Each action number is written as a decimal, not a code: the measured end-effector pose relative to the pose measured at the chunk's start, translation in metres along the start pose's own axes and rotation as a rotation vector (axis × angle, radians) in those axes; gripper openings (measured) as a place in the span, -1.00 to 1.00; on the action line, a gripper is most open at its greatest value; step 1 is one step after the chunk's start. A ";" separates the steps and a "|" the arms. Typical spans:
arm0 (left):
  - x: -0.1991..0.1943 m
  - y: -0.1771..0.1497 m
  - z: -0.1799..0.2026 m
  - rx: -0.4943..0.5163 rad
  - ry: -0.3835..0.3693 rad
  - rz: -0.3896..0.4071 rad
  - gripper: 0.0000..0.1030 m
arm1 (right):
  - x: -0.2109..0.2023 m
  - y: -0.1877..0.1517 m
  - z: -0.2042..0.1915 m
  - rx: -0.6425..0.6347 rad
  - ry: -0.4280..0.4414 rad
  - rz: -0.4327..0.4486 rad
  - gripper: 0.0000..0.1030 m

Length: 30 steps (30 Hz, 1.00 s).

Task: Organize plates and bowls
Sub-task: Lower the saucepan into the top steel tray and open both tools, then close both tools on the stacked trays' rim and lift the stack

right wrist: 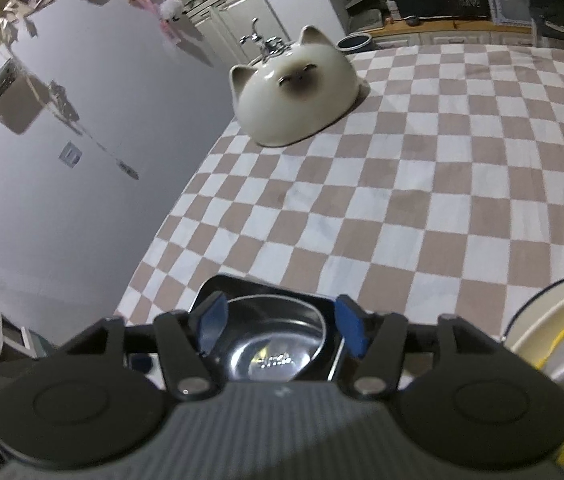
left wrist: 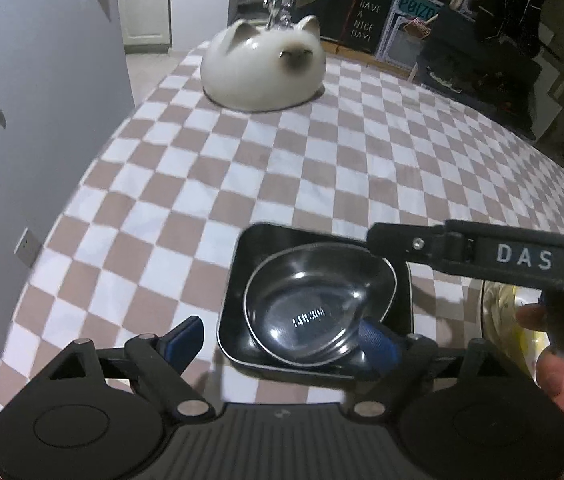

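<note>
Steel bowl (left wrist: 314,304) nested in black tray (left wrist: 242,280) on checked tabletop (left wrist: 242,168) | left gripper (left wrist: 282,334) spread | right gripper (right wrist: 280,328) spread over bowl | cat bowl (left wrist: 264,68) upside down, well apart

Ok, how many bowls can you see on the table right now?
2: a steel bowl nested in the black square dish up close, and a cat-faced bowl upside down at the far edge. More may be hidden.

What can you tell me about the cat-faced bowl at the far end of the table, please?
The cat-faced bowl is cream-white and glossy, apparently ceramic, with two pointed brown-tipped ears and a dark brown face patch on its side. It lies upside down, rim flat on the checkered tablecloth, near the table's far edge. Nothing else touches it; both grippers are well away from it.
</note>
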State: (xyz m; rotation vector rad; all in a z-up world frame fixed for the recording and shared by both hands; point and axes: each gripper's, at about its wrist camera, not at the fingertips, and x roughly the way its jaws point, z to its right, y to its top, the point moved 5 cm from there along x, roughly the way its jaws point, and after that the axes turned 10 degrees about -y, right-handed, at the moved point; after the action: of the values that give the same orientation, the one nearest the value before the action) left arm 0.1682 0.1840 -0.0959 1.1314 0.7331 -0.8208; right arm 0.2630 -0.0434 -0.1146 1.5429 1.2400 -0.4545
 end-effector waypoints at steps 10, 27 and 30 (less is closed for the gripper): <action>-0.008 0.024 -0.020 0.055 0.039 0.025 0.27 | -0.014 -0.009 0.008 -0.001 -0.096 -0.010 0.92; 0.029 0.049 -0.036 0.091 0.030 -0.073 -0.38 | -0.012 -0.029 0.020 0.097 -0.089 -0.126 -0.42; 0.036 0.048 -0.040 0.111 0.058 -0.099 -0.38 | -0.011 -0.030 0.017 0.079 -0.110 -0.123 -0.49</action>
State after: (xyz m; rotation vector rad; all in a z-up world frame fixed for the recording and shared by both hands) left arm 0.2243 0.2255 -0.1135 1.2297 0.8055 -0.9246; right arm 0.2380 -0.0663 -0.1272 1.4920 1.2483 -0.6667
